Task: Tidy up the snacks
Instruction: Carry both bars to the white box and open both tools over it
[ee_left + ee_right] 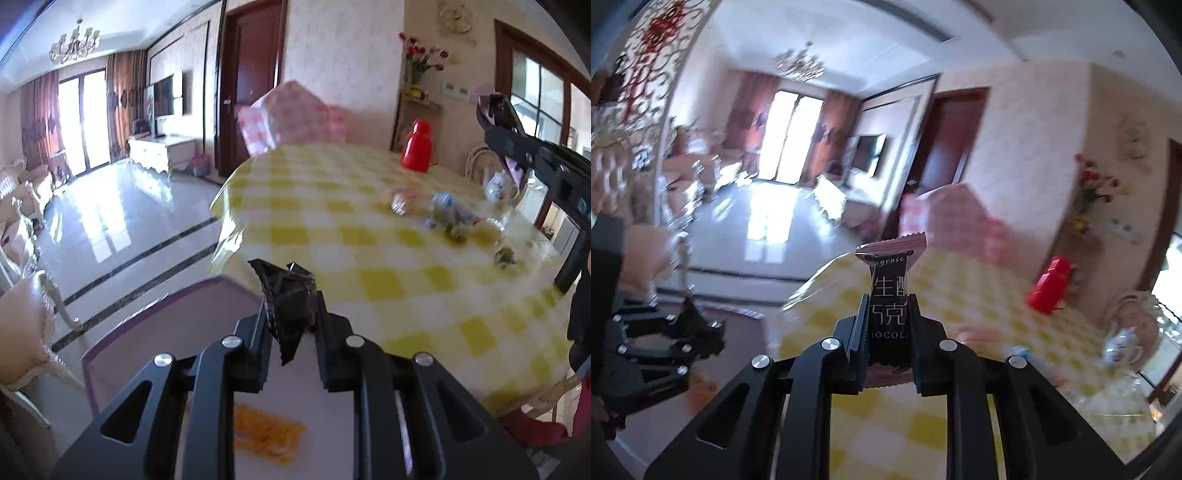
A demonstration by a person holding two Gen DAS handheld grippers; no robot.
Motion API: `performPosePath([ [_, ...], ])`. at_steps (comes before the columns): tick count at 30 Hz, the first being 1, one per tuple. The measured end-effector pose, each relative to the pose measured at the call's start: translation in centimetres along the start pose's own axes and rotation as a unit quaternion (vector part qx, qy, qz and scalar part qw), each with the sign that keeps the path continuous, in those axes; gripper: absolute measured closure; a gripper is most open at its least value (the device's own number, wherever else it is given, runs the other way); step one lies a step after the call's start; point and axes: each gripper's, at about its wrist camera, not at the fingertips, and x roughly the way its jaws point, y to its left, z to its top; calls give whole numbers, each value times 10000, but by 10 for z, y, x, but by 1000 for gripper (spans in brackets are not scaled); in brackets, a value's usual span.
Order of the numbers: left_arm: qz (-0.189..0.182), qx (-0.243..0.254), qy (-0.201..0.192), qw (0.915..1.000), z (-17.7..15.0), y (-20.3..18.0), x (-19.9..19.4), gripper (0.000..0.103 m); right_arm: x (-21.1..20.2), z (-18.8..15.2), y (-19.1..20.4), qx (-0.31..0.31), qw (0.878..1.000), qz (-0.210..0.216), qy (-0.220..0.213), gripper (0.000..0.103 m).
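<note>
Left wrist view, left to right: a white tray with a purple rim [110, 332] occupies the 7 to 8 o'clock sector, partly under the left gripper [291, 321], with an orange packet [266, 435] lying blurred on its floor between the gripper arms at 6 o'clock. The left gripper's jaws are closed to a narrow gap on a crumpled black wrapper [288, 299], which stands up out of the pads near frame centre, above the tray's far edge. Beyond it, the round table with the yellow check cloth [369, 258] fills the 3 to 5 o'clock sector. A pink checked bag [291, 114] sits at the table's far edge at 12 o'clock. A red flask [417, 146] stands at 1 o'clock. Loose small snacks [450, 218] lie scattered on the cloth at 3 o'clock; blur prevents identification. The right gripper [495, 107] enters at 2 o'clock, raised above the table. Right wrist view: the left gripper appears at 9 o'clock with the black wrapper. At centre, the right gripper's jaws are clamped narrowly on a chocolate bar [890, 306], held upright, its dark wrapper printed with white characters and both crimped ends clear of the pads.
</note>
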Motion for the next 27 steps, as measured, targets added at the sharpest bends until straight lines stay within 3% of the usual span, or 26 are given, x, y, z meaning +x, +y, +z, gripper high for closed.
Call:
performPosePath([
  [14,394,-637,737,9945,-31,79,33,83,41,-32,107,-794,9908,836,704,83],
  [27,606,-723,1022,9903,-39,96,45,81,58,-70,164,-979,9663,1937,1385,82],
])
